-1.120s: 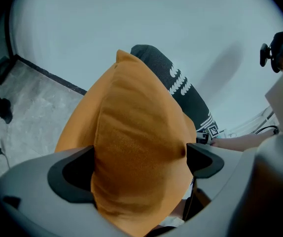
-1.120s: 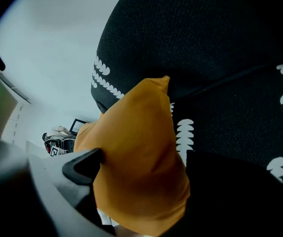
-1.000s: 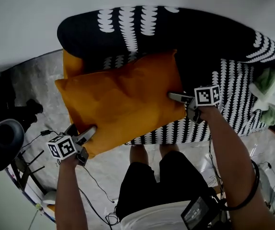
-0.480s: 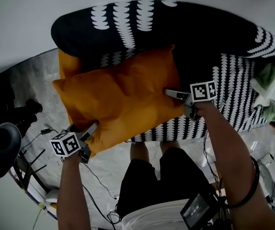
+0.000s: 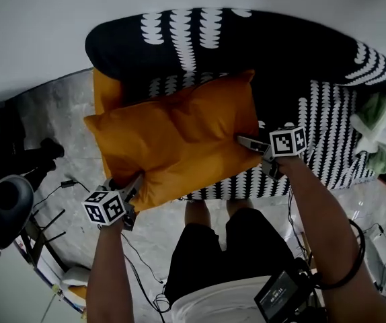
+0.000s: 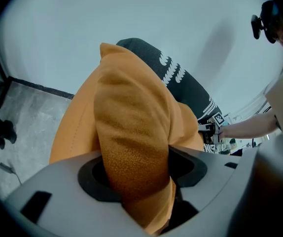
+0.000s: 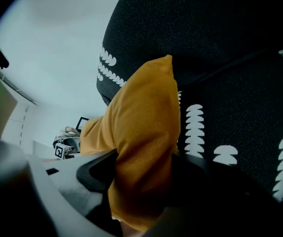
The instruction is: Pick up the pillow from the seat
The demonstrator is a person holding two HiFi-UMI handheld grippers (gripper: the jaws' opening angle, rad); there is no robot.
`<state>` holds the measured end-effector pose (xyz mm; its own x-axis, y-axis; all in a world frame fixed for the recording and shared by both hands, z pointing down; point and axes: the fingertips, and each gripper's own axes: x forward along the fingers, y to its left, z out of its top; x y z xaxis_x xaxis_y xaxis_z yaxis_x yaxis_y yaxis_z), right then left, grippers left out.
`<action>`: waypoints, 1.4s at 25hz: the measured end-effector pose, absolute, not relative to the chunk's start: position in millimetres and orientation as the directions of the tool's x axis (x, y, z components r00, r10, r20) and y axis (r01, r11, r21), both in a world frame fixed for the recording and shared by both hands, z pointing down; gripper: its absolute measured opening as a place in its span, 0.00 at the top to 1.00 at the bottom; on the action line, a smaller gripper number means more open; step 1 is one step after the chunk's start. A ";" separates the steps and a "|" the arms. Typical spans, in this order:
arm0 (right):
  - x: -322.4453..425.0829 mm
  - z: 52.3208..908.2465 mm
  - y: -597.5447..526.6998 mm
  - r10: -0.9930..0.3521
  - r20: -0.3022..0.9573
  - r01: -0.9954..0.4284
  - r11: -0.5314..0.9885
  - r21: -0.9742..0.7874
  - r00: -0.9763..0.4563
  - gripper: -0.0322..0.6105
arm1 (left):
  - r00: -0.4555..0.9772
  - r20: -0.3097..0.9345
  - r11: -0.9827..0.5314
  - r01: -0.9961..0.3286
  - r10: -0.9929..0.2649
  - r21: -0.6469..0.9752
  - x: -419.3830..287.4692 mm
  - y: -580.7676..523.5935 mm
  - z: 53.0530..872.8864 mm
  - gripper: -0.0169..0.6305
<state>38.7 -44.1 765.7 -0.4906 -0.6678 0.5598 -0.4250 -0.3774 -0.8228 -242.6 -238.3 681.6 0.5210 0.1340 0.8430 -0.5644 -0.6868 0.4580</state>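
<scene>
Pillow (image 5: 179,140), orange, sits mid-frame in head view. It lies tilted across the left part of the seat (image 5: 327,133), w/ its 8 o'clock corner hanging past the front edge over the floor (image 5: 52,113). Can't tell if it's clear of the upholstery underneath.

Far left, at 9 o'clock of the frame: dark round object (image 5: 1,204) on grey marbled floor, cables nearby.

Left gripper (image 5: 134,187) comes in at the pillow's 7 o'clock corner. In left gripper view its jaws are closing, w/ a thick fold of pillow (image 6: 131,147) bunched btwn them and the fabric pinched narrow where the left gripper (image 6: 136,181) clamps it.

At 11 o'clock of the pillow, a second orange cushion (image 5: 105,93) pokes out from behind, against the seat's black back w/ white scallop print.

At 6 o'clock, person's legs in black shorts (image 5: 206,247).

Right gripper (image 5: 247,142) bites the pillow's 3 o'clock edge. In right gripper view its jaws are closing too, and the pillow (image 7: 141,147) edge fills the gap of the right gripper (image 7: 141,181), squeezed btwn both sides; patterned seat (image 7: 240,132) just beyond.

Far right, at 3 o'clock of the frame: green & white cloth bundle (image 5: 381,133) on the seat's end, well apart from the pillow.
</scene>
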 end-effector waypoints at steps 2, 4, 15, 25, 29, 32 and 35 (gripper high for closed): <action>32.4 758.3 -42.3 -0.662 0.572 -0.445 -0.376 -0.813 -0.485 0.50 | 0.527 0.839 -0.691 -0.556 0.135 0.461 -248.8 -234.7 674.9 0.55; 24.6 751.5 -34.7 -0.656 0.578 -0.452 -0.378 -0.808 -0.485 0.51 | 0.531 0.836 -0.693 -0.550 0.141 0.466 -256.1 -225.6 668.8 0.55; -12.0 717.6 21.6 -0.665 0.552 -0.413 -0.376 -0.829 -0.503 0.51 | 0.535 0.830 -0.678 -0.551 0.160 0.486 -292.5 -167.0 634.5 0.55; 3.9 670.2 16.2 -0.696 0.539 -0.480 -0.309 -0.821 -0.474 0.51 | 0.579 0.808 -0.702 -0.530 0.110 0.476 -284.0 -163.8 591.5 0.55; 25.2 643.7 -4.7 -0.724 0.526 -0.519 -0.269 -0.811 -0.446 0.51 | 0.608 0.791 -0.723 -0.513 0.073 0.462 -265.9 -181.8 566.3 0.55; 48.0 615.1 -26.3 -0.757 0.504 -0.557 -0.225 -0.799 -0.417 0.51 | 0.641 0.767 -0.748 -0.493 0.033 0.444 -246.2 -199.6 541.4 0.55; 68.4 582.8 -45.8 -0.791 0.474 -0.596 -0.178 -0.783 -0.386 0.51 | 0.677 0.736 -0.779 -0.466 -0.008 0.420 -228.0 -217.1 511.8 0.55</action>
<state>68.4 -45.8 582.8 -0.3861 -0.7913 0.4740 -0.5959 -0.1783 -0.7830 -228.0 -217.1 511.8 0.6770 -0.0077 0.7359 -0.4656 -0.7789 0.4202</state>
